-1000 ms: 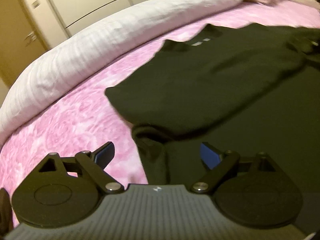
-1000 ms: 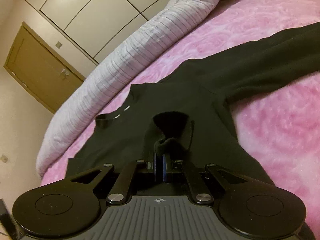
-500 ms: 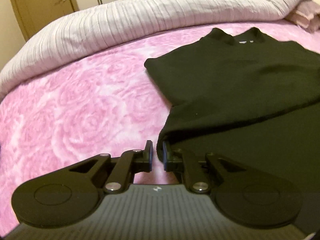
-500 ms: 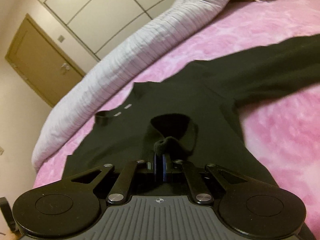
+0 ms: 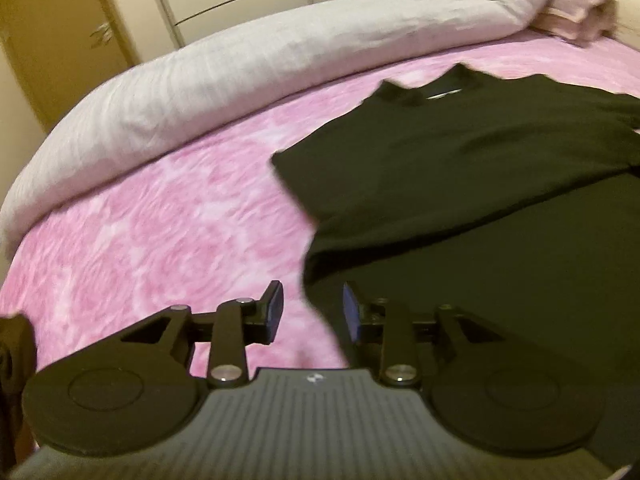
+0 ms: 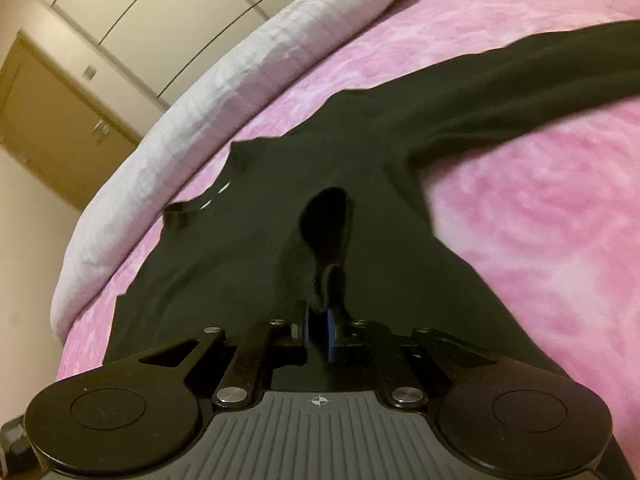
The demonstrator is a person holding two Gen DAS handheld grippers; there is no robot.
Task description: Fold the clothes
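Lying flat on the pink bedspread: a black top, collar toward the rolled white duvet bordering the far edge; one sleeve stretching rightward, open bedspread on both sides. Spreading apart at the top's near-left edge: left gripper, holding nothing; pinching a cuff over the body: right gripper.

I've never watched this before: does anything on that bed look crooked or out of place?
Only the black sweater looks uneven: one sleeve stretches out across the pink bedspread, while the right hand-held gripper pinches the other cuff over its front.
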